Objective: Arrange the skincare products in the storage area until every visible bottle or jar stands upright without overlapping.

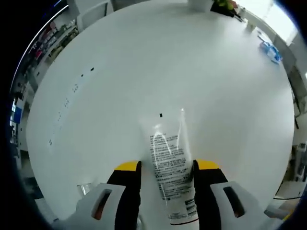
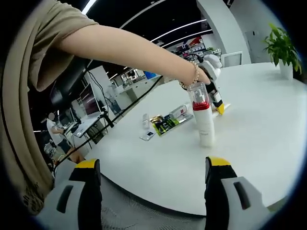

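Broadly, the white table [image 1: 144,62] fills both views, with a soft, light, slippery white tube [image 1: 170,175] lower centre between the left gripper [image 1: 166,173] jaws, seemingly clamped mid-body, while the right gripper [image 2: 152,167] stands apart below the upright red-banded bottle [image 2: 202,115].

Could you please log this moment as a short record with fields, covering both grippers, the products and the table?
left gripper: jaws on either side of the white tube, which stands upright on its end in the right gripper view
right gripper: open, holding nothing, above the table edge
other products: flat green-and-black pack and small white items lying beside it
surface: white table
background: potted plant; person's arm
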